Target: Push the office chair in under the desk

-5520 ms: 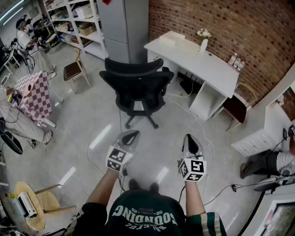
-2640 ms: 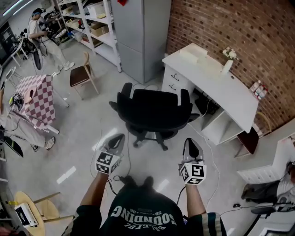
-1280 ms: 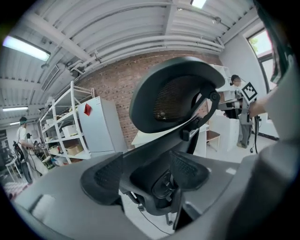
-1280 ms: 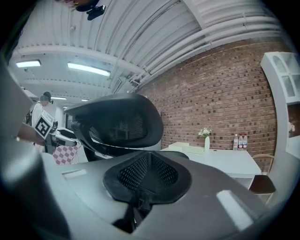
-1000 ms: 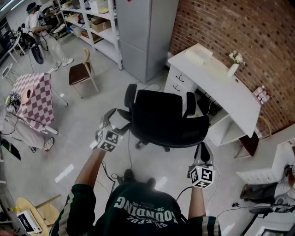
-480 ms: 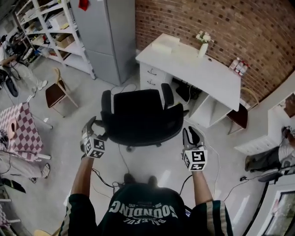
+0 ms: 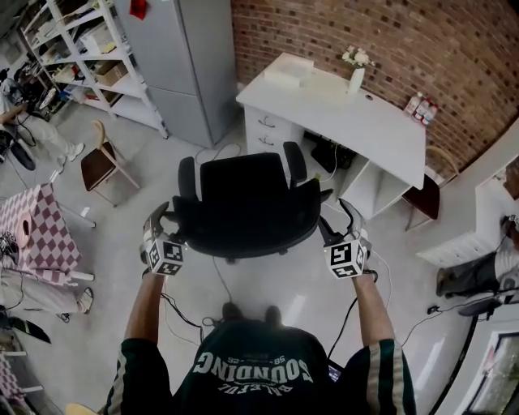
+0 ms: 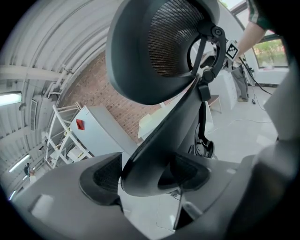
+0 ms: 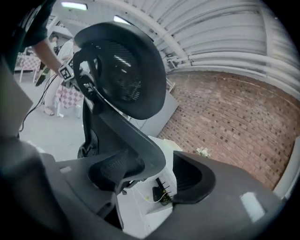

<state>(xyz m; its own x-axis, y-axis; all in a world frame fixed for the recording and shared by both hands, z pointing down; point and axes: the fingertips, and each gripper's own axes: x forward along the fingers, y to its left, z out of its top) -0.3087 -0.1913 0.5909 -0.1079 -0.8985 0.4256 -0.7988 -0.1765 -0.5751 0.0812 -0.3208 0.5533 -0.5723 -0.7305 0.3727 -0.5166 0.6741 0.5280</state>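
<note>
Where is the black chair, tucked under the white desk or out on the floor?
Out. The office chair stands on the floor short of the desk, with no part under the desktop.

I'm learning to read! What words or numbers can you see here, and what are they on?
"FOUNDING": on the shirt, upside down in the head view.
Smaller print beside it: too small to read.
Marker cubes: black-and-white patterns, no words.
Red tag on the cabinet: nothing readable.
Bottles: labels too small to read.
</note>
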